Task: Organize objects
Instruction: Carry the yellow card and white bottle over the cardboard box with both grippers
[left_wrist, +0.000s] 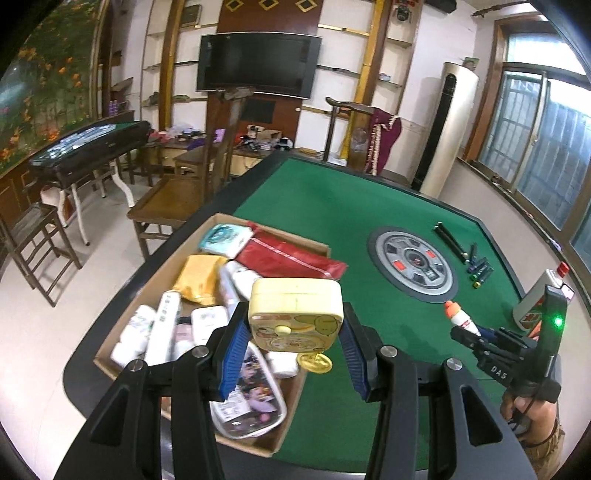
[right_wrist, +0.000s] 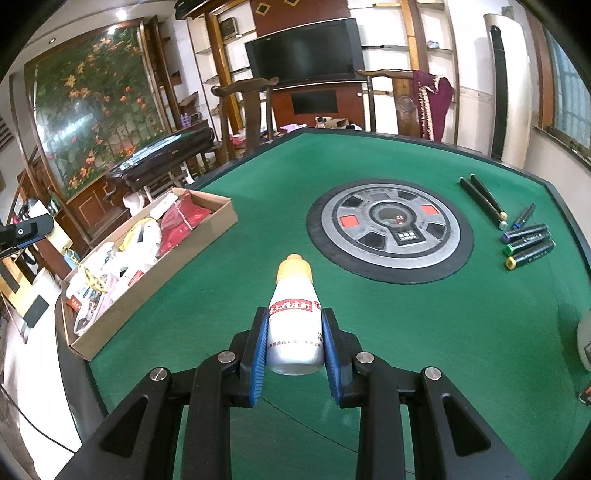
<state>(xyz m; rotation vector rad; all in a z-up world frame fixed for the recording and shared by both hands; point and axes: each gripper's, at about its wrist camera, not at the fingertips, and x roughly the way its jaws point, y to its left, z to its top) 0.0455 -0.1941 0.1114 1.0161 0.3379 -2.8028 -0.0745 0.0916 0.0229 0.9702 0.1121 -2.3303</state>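
My left gripper (left_wrist: 293, 334) is shut on a yellow cartoon box (left_wrist: 295, 310) with a gold charm (left_wrist: 316, 363) hanging below, held above the right rim of the cardboard tray (left_wrist: 255, 441). My right gripper (right_wrist: 294, 341) is shut on a small white bottle (right_wrist: 294, 325) with an orange cap, held above the green table (right_wrist: 406, 332). It also shows in the left wrist view (left_wrist: 463, 321). The tray (right_wrist: 155, 284) holds several packets, tubes and a red pouch (left_wrist: 291, 258).
Several markers (right_wrist: 524, 242) and two black pens (right_wrist: 484, 201) lie at the table's right side. A round control panel (right_wrist: 389, 229) sits mid-table. A white bottle with a red cap (left_wrist: 541, 299) stands near the right edge. Wooden chairs (left_wrist: 166, 206) stand beyond the table.
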